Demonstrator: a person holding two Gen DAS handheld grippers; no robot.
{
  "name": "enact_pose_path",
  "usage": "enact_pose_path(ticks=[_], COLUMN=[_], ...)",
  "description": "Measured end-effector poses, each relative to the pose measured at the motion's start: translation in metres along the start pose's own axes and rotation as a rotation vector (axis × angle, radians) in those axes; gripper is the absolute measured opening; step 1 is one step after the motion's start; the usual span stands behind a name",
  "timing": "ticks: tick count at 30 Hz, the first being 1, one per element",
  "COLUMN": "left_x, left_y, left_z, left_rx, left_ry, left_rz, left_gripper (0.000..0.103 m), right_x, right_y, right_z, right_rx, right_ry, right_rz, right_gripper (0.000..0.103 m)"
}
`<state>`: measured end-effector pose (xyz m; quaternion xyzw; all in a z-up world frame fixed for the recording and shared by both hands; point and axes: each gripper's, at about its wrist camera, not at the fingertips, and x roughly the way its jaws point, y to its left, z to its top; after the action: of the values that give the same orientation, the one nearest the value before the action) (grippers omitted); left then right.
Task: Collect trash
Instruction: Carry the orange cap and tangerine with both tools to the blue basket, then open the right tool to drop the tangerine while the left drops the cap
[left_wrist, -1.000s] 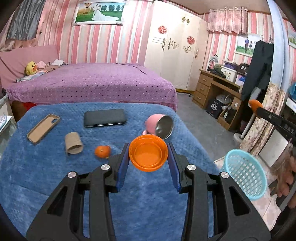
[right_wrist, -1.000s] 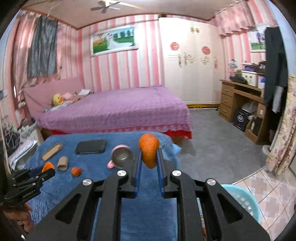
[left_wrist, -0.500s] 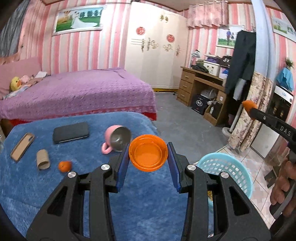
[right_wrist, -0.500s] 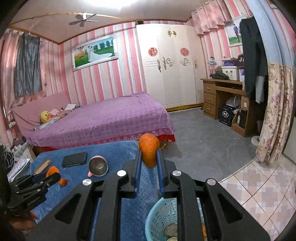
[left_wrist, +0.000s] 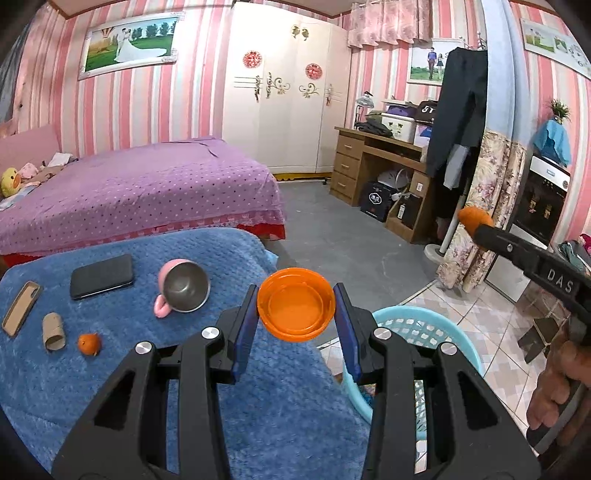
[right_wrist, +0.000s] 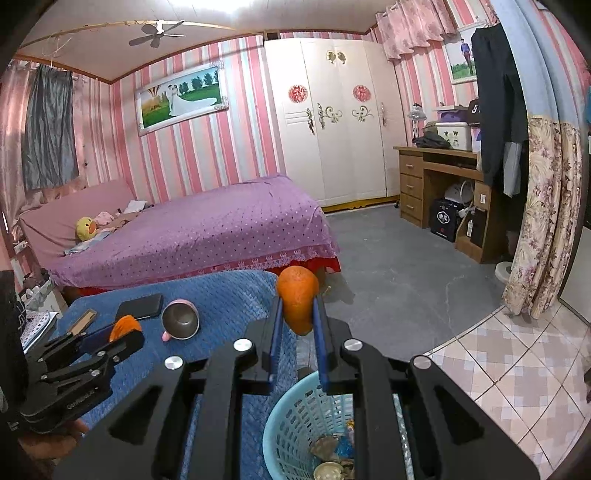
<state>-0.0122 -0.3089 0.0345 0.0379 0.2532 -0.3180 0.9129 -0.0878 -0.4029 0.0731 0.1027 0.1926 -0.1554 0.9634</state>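
My left gripper (left_wrist: 296, 308) is shut on an orange plastic lid (left_wrist: 295, 309), held above the table's right edge beside a light blue basket (left_wrist: 417, 325). My right gripper (right_wrist: 298, 308) is shut on a piece of orange peel (right_wrist: 297, 301), held above the same basket (right_wrist: 295, 417), which holds several scraps. The right gripper with its peel also shows in the left wrist view (left_wrist: 474, 218). A cardboard tube (left_wrist: 53, 331) and a small orange peel piece (left_wrist: 89, 344) lie on the blue table cover (left_wrist: 110, 369).
A pink mug (left_wrist: 183, 291) lies on its side on the table, with a black phone (left_wrist: 101, 276) and a tan phone case (left_wrist: 20, 308) behind and left. A purple bed (left_wrist: 129, 192) stands behind the table; a wooden desk (left_wrist: 376, 170) is at the right.
Both grippers have swung right and away from the table, with the basket now below them. The lid and the peel stay gripped.
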Motion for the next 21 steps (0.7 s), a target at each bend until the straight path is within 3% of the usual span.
enact_pose_path(ticks=[16, 20, 21], left_x=[0.018, 0.027, 0.029], left_y=[-0.028, -0.043, -0.049], left_z=[0.003, 0.001, 0.0], left_rx=[0.027, 0.029, 0.033], left_ry=[0.016, 0.043, 0.048], left_rz=[-0.045, -0.098, -0.115], left_gripper=[0.039, 0.039, 0.039], right_x=[0.0, -0.003, -0.005], right_y=[-0.014, -0.023, -0.026], right_z=[0.0, 0.0, 0.0], right_rx=[0.036, 0.062, 0.072], right_ry=[-0.005, -0.023, -0.033], right_rz=[0.016, -0.004, -0.025], right_gripper=[0.02, 0.026, 0.036])
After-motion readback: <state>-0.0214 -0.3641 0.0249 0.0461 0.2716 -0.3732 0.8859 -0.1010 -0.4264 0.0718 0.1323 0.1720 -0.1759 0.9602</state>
